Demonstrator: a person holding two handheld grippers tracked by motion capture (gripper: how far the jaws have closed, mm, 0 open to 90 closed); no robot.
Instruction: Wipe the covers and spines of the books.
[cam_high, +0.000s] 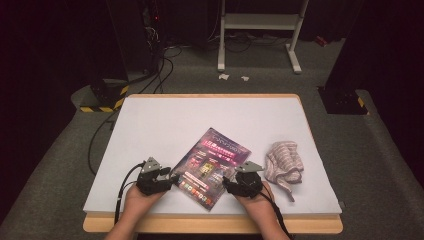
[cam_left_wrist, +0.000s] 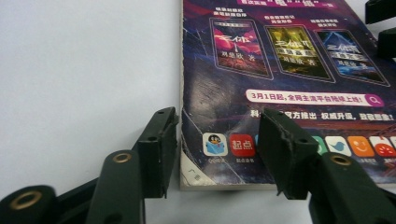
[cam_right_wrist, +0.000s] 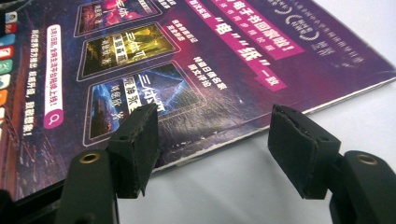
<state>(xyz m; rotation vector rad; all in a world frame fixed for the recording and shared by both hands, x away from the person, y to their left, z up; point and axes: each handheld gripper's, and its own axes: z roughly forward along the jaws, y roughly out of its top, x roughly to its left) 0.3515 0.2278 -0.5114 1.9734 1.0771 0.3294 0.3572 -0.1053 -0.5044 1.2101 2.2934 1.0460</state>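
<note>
A purple magazine (cam_high: 212, 165) with book covers and app icons printed on it lies flat on the white sheet, near the table's front. My left gripper (cam_high: 173, 178) is at its left edge, held in a hand. In the left gripper view the magazine (cam_left_wrist: 280, 70) has its near left corner between the jaws of that gripper (cam_left_wrist: 219, 149), which is open. My right gripper (cam_high: 227, 184) is at the magazine's right edge. In the right gripper view this gripper (cam_right_wrist: 217, 149) is open, one jaw over the cover (cam_right_wrist: 187, 60) and the other over bare sheet.
A crumpled striped cloth (cam_high: 284, 162) lies to the right of the magazine. The white sheet (cam_high: 200, 115) covers a wooden table (cam_high: 210, 224). Beyond the far edge are cables, a black stand and a white frame on the floor.
</note>
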